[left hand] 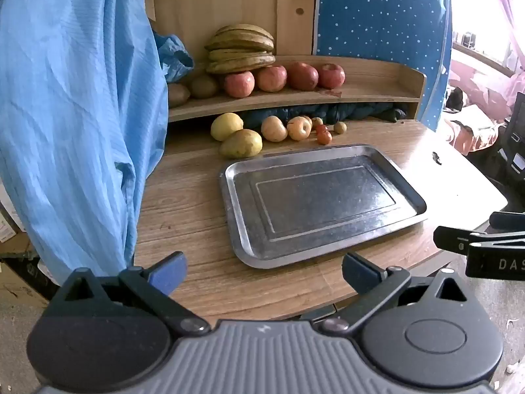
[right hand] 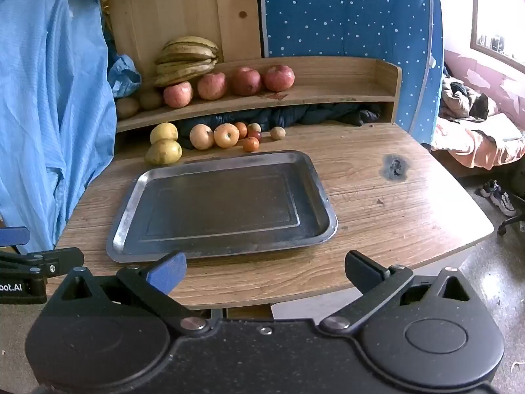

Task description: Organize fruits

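Hovering wide apart and empty, both grippers (left hand: 264, 271) (right hand: 265, 271) are facing the tray (left hand: 323, 246). Fruit (left hand: 241, 144) at eleven o'clock is sitting loose; a nudge may roll it.

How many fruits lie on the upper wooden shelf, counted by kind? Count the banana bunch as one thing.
Banana bunch: 1
Red apples: 4
Brown round fruits: 2
Total: 7

Blue cloth (left hand: 75, 115) hanging left, star-dotted blue fabric (right hand: 344, 13) behind, sneaker (right hand: 500, 197) on floor
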`<state>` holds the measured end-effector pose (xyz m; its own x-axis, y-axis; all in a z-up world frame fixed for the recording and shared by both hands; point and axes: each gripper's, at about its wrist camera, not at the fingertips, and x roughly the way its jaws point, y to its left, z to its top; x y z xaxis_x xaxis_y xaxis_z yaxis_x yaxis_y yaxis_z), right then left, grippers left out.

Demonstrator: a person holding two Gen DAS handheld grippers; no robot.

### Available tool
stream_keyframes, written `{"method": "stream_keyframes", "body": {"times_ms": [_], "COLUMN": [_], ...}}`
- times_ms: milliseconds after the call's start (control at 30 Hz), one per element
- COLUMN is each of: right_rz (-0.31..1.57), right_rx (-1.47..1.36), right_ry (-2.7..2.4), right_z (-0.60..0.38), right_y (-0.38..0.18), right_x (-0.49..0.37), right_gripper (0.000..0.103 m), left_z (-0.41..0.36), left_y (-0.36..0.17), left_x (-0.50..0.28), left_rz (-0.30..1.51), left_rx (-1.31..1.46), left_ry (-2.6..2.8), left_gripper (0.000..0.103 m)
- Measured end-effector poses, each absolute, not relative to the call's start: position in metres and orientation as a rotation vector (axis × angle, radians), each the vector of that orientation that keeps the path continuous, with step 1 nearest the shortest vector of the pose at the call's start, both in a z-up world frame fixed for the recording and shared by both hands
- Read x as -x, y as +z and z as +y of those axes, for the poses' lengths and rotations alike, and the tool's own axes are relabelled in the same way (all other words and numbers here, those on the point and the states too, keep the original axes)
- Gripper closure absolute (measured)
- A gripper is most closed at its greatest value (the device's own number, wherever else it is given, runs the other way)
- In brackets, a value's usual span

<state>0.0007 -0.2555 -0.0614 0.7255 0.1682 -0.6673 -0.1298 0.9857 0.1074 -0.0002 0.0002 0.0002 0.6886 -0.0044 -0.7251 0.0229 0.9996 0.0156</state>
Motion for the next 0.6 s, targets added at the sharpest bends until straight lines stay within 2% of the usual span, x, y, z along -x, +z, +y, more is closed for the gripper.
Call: {"method": "stream_keyframes", "body": {"times_ms": [600], "right_rz": [0.743], "right_rx": [-0.052], "right_ry": [0.162], "right_z": [-0.2546], "right_y": [-0.0621], "right_x": [-0.0002], "right_gripper": [0.001], "left_z": [-0.0018], "left_y": [-0.0013], "left_x": [-0.0005], "left_rz": [0.814], "left_rx": [-0.031], "left_ry": [-0.018], "left_gripper": [0.0]}}
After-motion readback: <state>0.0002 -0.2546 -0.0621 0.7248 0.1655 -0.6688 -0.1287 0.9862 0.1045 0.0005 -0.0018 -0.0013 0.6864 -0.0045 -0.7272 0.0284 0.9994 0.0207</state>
